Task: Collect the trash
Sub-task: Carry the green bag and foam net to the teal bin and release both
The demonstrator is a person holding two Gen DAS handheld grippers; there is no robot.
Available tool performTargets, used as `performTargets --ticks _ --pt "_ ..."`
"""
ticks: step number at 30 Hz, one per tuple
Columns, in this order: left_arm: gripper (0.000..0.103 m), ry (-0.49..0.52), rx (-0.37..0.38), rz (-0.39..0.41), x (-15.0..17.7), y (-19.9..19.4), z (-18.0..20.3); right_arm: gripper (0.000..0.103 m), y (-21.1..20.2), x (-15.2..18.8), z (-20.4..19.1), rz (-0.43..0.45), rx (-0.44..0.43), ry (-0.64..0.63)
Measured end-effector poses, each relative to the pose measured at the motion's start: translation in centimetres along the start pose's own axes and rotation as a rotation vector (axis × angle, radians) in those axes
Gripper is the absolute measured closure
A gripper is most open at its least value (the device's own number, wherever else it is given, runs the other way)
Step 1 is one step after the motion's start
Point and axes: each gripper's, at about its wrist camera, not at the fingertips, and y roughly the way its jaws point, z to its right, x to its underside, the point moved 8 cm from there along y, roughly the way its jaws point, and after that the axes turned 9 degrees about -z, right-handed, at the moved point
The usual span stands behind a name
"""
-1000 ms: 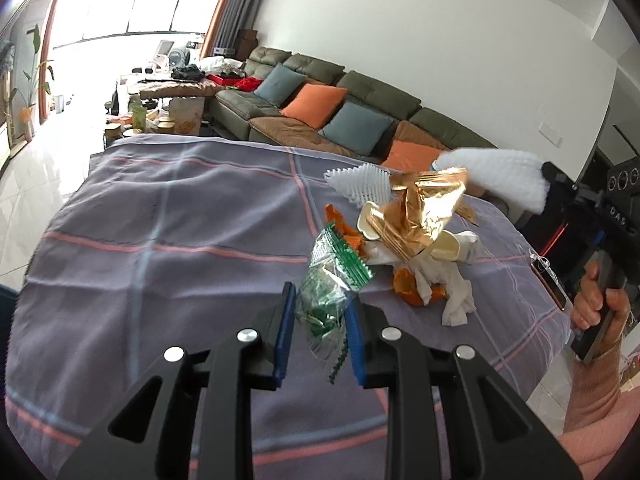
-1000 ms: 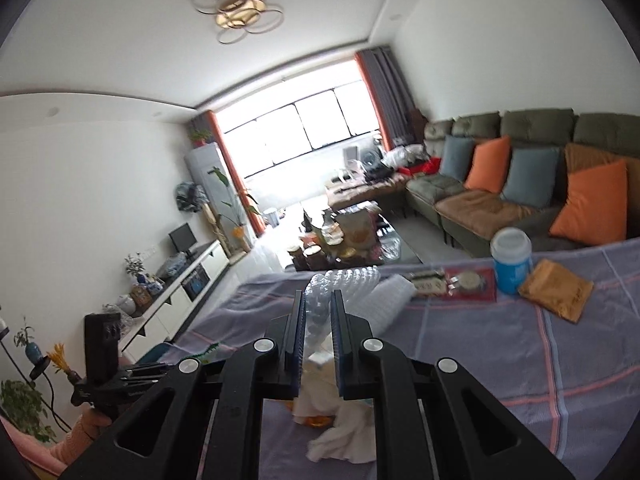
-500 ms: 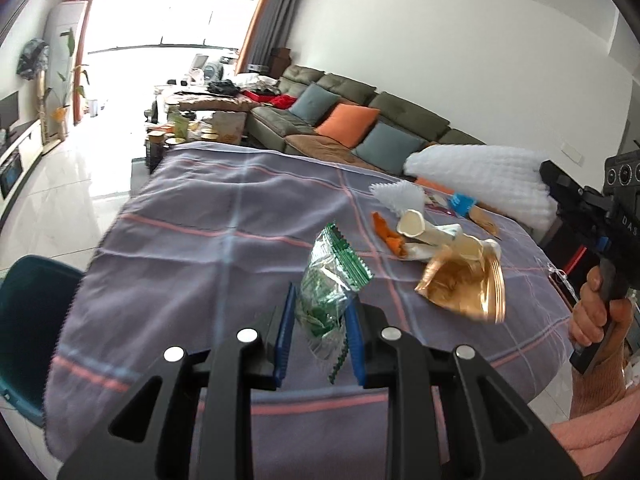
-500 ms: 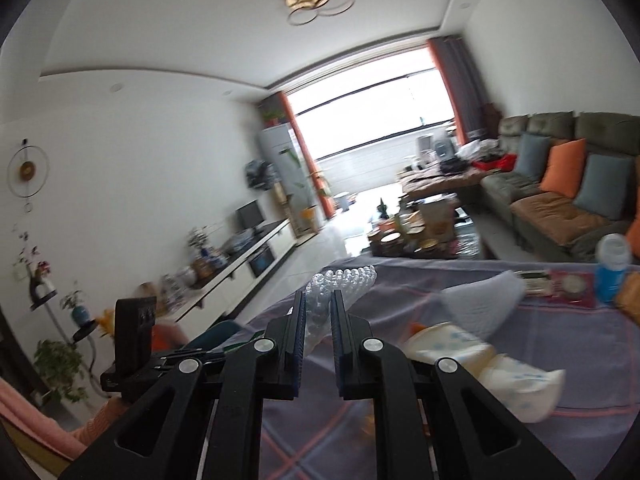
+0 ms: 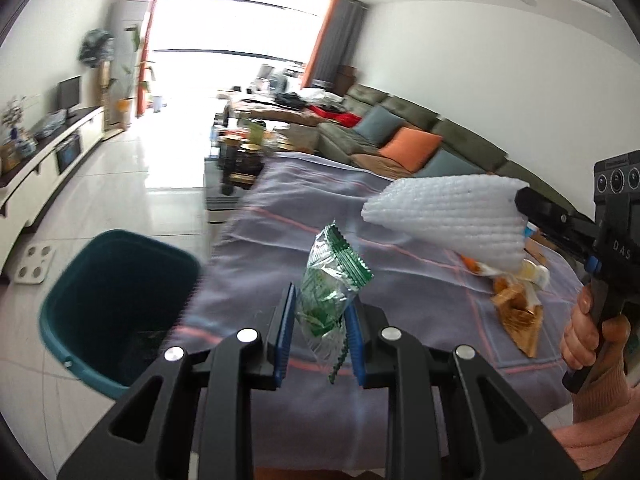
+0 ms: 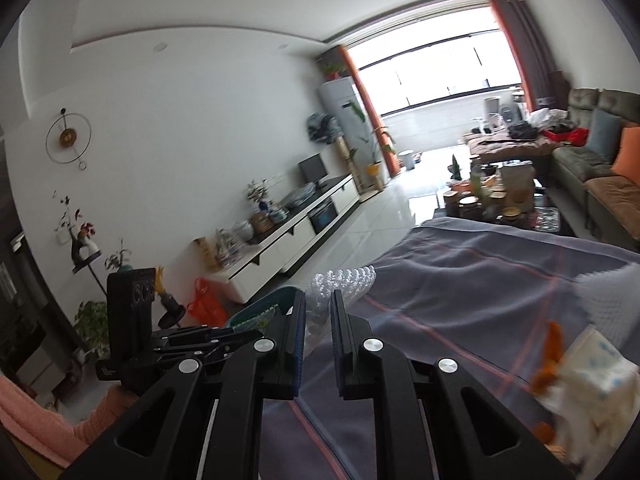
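Now the crinkled green-and-clear plastic snack wrapper (image 5: 332, 280), pinched upright in the left gripper (image 5: 320, 332), has swung off the pile of leftover trash (image 5: 516, 300) toward the dark teal plastic bin (image 5: 116, 304) beside the grey checked bench (image 5: 280, 248). The right gripper (image 6: 318, 344) follows, clamped on white foam fruit netting (image 5: 448, 216). Dropping both likely comes next.

Right gripper clamped on foam netting over the table

The right gripper (image 6: 318, 338) pinches white foam netting (image 6: 344, 280) above a grey cloth (image 6: 460, 280). Near right lie tissues (image 6: 592, 384) and orange scraps (blurred). At left, the left gripper (image 6: 240, 334) holds a green wrapper (image 6: 262, 318) before a teal bin (image 6: 260, 304).
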Motion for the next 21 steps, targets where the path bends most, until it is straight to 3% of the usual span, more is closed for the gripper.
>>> performTargets --ticks 12,21 --pt "0.078 -0.118 -0.156 0.017 0.1 -1.9 -8.7 0.09 8.3 -0.9 -3.9 -0.136 -0.094 -0.064" --pt "0.078 -0.191 -0.203 0.005 0.9 -1.6 -12.5 0.09 12.9 -1.1 -5.9 -0.215 -0.115 -0.096"
